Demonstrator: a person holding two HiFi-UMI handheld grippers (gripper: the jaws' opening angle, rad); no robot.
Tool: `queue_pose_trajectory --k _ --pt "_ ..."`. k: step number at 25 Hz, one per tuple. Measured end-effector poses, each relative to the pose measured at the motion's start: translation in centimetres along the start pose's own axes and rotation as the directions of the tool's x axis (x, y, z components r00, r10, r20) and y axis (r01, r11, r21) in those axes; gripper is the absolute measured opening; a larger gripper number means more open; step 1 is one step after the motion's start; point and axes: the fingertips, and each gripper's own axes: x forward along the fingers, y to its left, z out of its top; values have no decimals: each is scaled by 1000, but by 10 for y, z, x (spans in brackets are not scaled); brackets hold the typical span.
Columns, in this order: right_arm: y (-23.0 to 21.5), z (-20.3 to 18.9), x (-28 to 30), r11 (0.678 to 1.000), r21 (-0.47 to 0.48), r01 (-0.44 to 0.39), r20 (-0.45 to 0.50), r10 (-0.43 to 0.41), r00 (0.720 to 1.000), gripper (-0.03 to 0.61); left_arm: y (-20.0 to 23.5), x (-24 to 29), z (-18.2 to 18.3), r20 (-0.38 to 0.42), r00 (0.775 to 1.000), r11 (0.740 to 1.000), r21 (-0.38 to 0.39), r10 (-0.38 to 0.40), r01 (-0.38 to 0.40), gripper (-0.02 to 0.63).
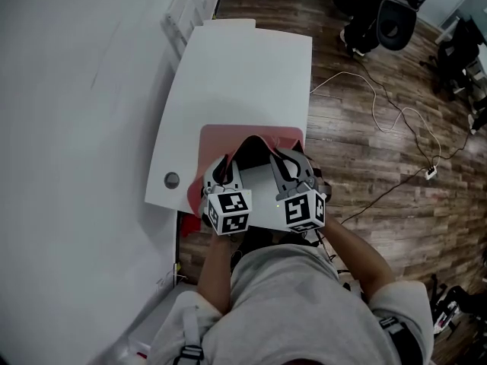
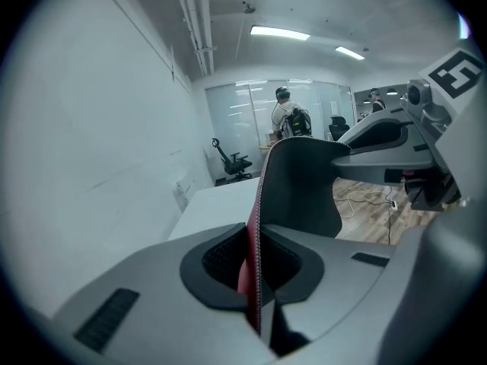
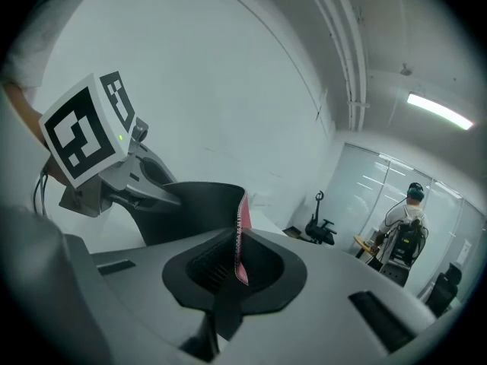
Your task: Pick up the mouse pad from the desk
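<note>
The mouse pad, red on top and black underneath, lies on the near end of the white desk, and its near edge is lifted and curled up between my two grippers. My left gripper is shut on the left part of that edge. In the left gripper view the stitched red edge of the mouse pad stands pinched between the pads, and its black underside rises behind. My right gripper is shut on the right part, with the mouse pad clamped in its jaws.
A round cable hole sits in the desk's near left corner. A white wall runs along the left. Cables trail over the wooden floor to the right, and an office chair stands farther off. A person stands far away.
</note>
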Motion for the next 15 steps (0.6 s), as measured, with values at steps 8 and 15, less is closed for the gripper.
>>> queue_pose_trajectory --k 8,15 --pt "-9 20 -10 1000 28 6 44 -7 999 51 2 -12 25 48 999 999 -35 6 -4 29" --pt "-18 36 -21 999 37 17 97 -20 995 51 6 -24 51 110 994 997 -71 14 -6 28"
